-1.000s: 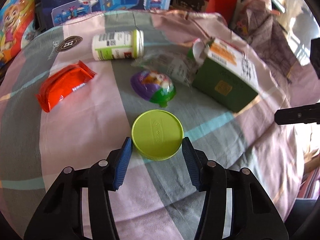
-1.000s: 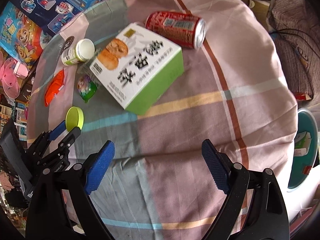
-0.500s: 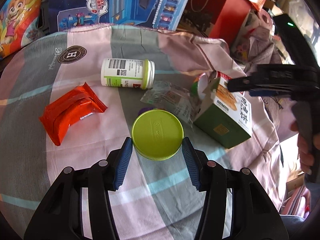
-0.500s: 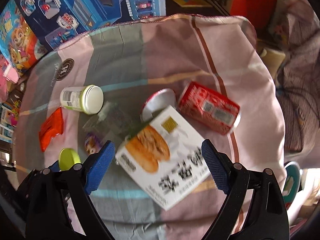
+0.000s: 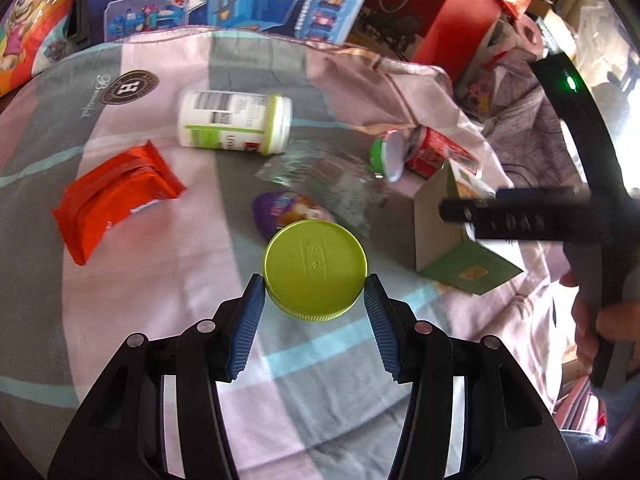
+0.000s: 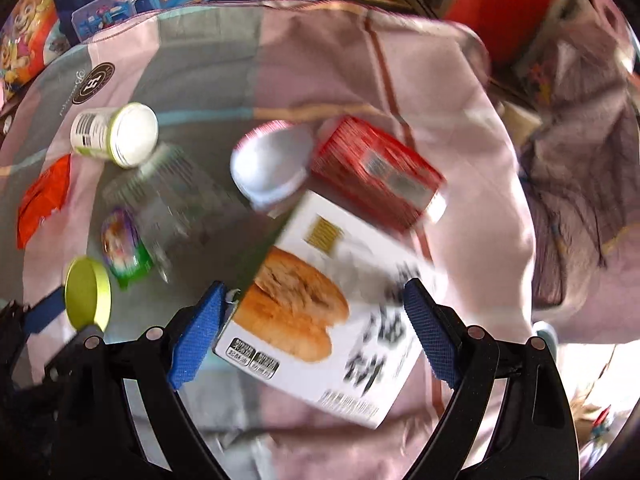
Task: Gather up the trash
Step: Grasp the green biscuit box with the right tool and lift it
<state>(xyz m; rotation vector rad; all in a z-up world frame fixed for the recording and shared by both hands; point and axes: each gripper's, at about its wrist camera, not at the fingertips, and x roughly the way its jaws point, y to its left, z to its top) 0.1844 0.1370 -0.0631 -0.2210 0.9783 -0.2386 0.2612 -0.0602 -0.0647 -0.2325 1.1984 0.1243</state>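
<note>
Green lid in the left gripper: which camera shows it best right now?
The left wrist view. The green lid sits sharp and face-on there, clamped at its rim between the left gripper. The right wrist view catches it only small, edge-on and near the left border, with motion blur.

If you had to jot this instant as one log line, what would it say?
left gripper: shut on green lid | right gripper: open, over the bread box | red can, white bottle, orange packet: on cloth

One green lid (image 5: 315, 268), one white jar (image 5: 234, 123), one orange packet (image 5: 116, 194), one red can (image 6: 378, 178), one box (image 6: 332, 304), one purple egg (image 6: 122, 248)
</note>
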